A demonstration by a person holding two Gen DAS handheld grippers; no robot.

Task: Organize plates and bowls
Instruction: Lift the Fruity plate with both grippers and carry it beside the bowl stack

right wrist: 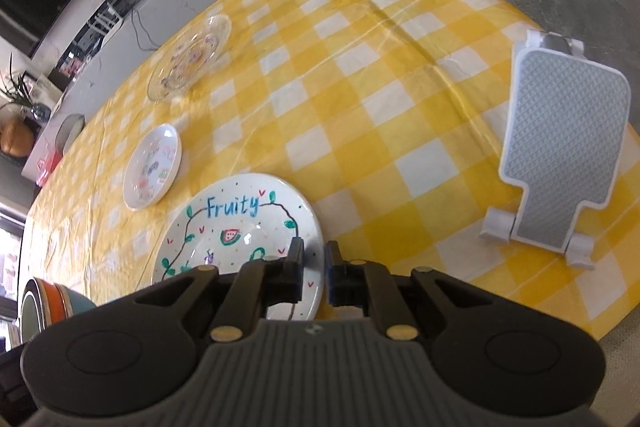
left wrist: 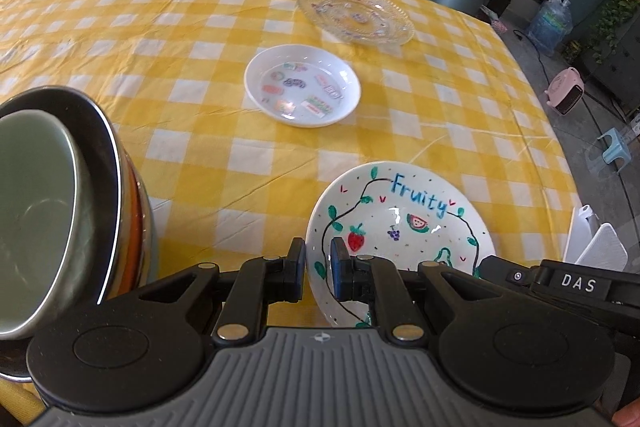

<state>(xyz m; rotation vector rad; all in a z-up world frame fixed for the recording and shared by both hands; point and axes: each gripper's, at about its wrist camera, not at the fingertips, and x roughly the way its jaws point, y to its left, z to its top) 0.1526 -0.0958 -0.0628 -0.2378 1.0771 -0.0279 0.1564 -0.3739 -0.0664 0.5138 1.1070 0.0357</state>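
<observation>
Left wrist view, left to right: nested bowls (left wrist: 60, 203), a grey-green one innermost, at the left edge; small white sticker dish (left wrist: 303, 85) mid-table; clear glass plate (left wrist: 356, 13) beyond it; the "Fruity" plate (left wrist: 400, 227) nearest, on the yellow checked tablecloth (left wrist: 180, 39). The left gripper (left wrist: 318, 273) pinches its left rim; the right gripper (right wrist: 314, 273) straddles the right rim, apparently gripping. Glazed ceramic: stiff, slippery, breakable, best held by opposite rims. White phone stand (right wrist: 560, 155) far right.

Small plate (left wrist: 302, 85) between glass plate (left wrist: 355, 13) and Fruity plate (left wrist: 400, 223)
</observation>
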